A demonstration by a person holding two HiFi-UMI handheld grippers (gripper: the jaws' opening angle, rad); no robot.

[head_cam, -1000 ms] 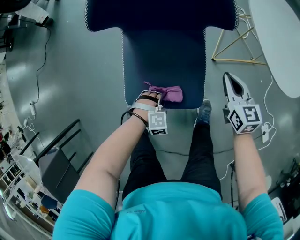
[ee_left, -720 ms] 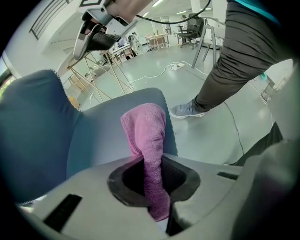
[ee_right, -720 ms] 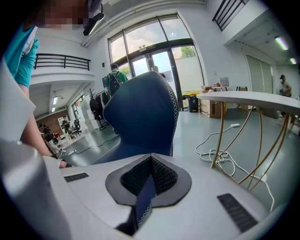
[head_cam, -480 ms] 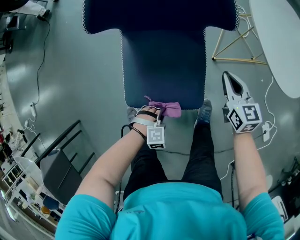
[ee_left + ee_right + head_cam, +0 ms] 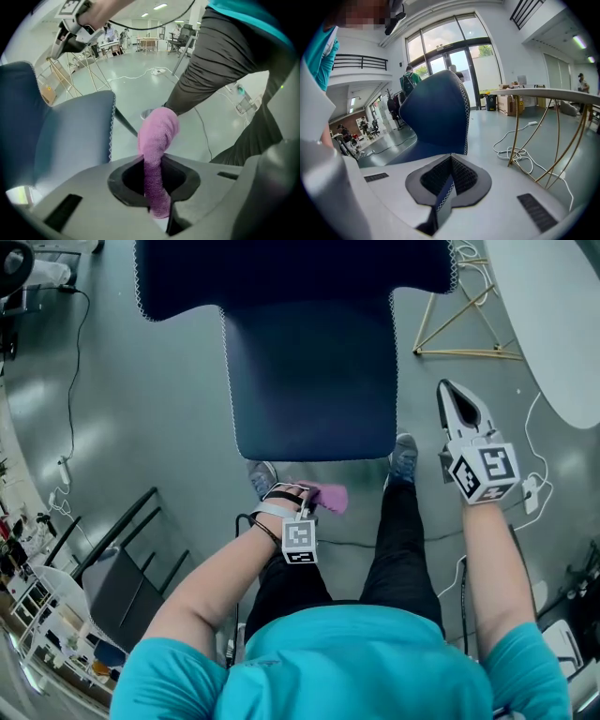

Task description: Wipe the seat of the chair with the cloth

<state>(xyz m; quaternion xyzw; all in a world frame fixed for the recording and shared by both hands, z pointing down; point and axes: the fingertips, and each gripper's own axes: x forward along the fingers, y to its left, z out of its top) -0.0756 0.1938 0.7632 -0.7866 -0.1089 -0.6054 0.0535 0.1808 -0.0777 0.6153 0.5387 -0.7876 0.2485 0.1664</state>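
Cloth [image 5: 158,136] dragged off seat [image 5: 309,381], pinched in left tongs [image 5: 153,165]; right tongs [image 5: 450,158] pressed together.

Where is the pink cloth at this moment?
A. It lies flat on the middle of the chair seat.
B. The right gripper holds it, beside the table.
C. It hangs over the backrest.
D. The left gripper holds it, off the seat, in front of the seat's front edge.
D: the left gripper has its jaws shut on the pink cloth, and the head view shows the cloth off the seat, in front of its front edge.
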